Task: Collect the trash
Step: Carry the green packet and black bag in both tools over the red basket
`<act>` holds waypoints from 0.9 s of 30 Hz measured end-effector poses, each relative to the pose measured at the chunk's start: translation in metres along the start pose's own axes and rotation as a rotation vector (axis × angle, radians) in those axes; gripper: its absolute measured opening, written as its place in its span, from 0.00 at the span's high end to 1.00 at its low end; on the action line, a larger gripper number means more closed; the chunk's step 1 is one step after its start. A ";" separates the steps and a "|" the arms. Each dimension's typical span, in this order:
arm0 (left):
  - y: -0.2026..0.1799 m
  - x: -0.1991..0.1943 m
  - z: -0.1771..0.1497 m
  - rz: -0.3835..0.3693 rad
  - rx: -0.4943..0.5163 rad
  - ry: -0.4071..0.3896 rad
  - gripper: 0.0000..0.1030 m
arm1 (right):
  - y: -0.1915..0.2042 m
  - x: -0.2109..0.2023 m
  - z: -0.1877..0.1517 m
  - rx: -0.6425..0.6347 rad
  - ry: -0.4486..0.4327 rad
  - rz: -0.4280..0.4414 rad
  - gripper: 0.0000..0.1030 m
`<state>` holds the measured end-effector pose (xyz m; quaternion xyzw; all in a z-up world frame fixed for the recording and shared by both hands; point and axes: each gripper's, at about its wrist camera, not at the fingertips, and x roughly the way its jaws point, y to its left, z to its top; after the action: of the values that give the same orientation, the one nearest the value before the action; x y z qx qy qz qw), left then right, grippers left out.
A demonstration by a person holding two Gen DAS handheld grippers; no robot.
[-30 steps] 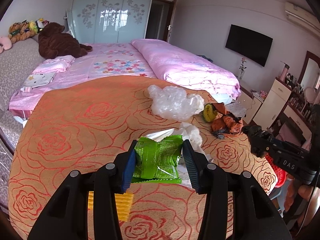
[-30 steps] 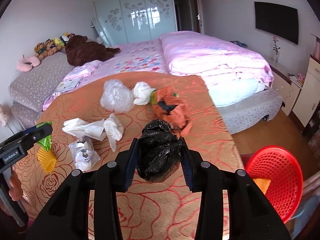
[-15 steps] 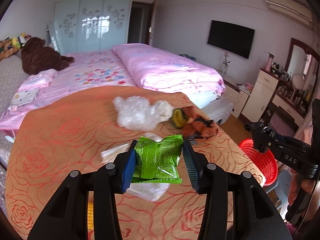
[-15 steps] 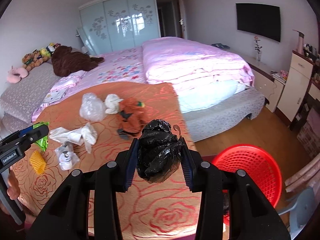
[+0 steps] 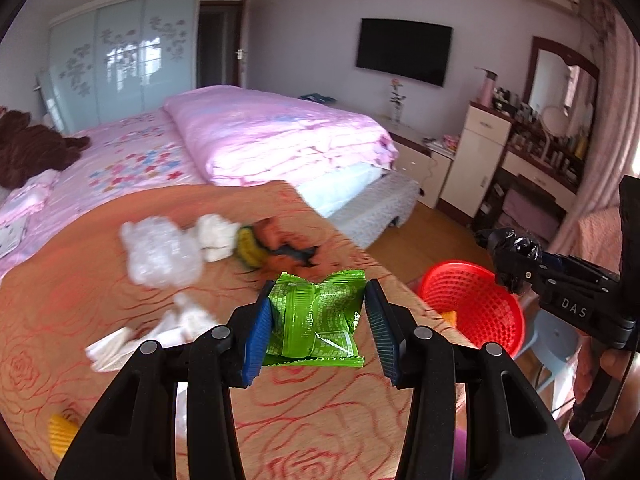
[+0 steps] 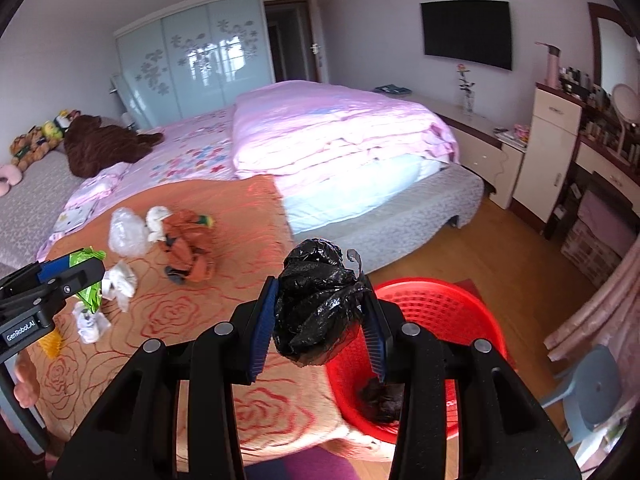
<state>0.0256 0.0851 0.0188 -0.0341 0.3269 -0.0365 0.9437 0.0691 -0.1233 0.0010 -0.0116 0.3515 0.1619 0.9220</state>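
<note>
My left gripper [image 5: 318, 312] is shut on a green snack wrapper [image 5: 316, 320] and holds it above the orange rose-patterned cover [image 5: 320, 420]. My right gripper [image 6: 318, 316] is shut on a crumpled black plastic bag [image 6: 320, 304], held beside the cover's right edge, at the rim of the red mesh basket [image 6: 448, 320]. The basket also shows in the left wrist view [image 5: 476, 304], with the right gripper [image 5: 508, 256] above its far rim. Dark trash [image 6: 380, 396] lies inside the basket.
On the cover lie a clear plastic bag [image 6: 126, 232], white tissues [image 6: 120, 280], an orange cloth wad [image 6: 188, 248] and a yellow piece [image 5: 60, 436]. A pink bed [image 6: 320, 136] is behind. A blue chair [image 6: 588, 388] and a dresser [image 6: 548, 152] stand at the right.
Both grippers have swung right with their loads. The red basket has come closer in both views; the black bag is now at its rim.
</note>
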 end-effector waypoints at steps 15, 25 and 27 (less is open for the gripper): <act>-0.084 0.053 0.015 -0.156 0.115 0.078 0.58 | -0.065 0.001 -0.016 0.112 0.019 -0.116 0.62; -0.129 0.094 0.004 -0.229 0.175 0.159 0.58 | -0.097 0.018 -0.033 0.172 0.078 -0.153 0.62; -0.137 0.104 0.002 -0.242 0.181 0.181 0.58 | -0.106 0.024 -0.037 0.192 0.094 -0.150 0.62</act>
<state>0.1023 -0.0602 -0.0314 0.0154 0.3994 -0.1818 0.8985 0.0943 -0.2216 -0.0525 0.0427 0.4065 0.0572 0.9109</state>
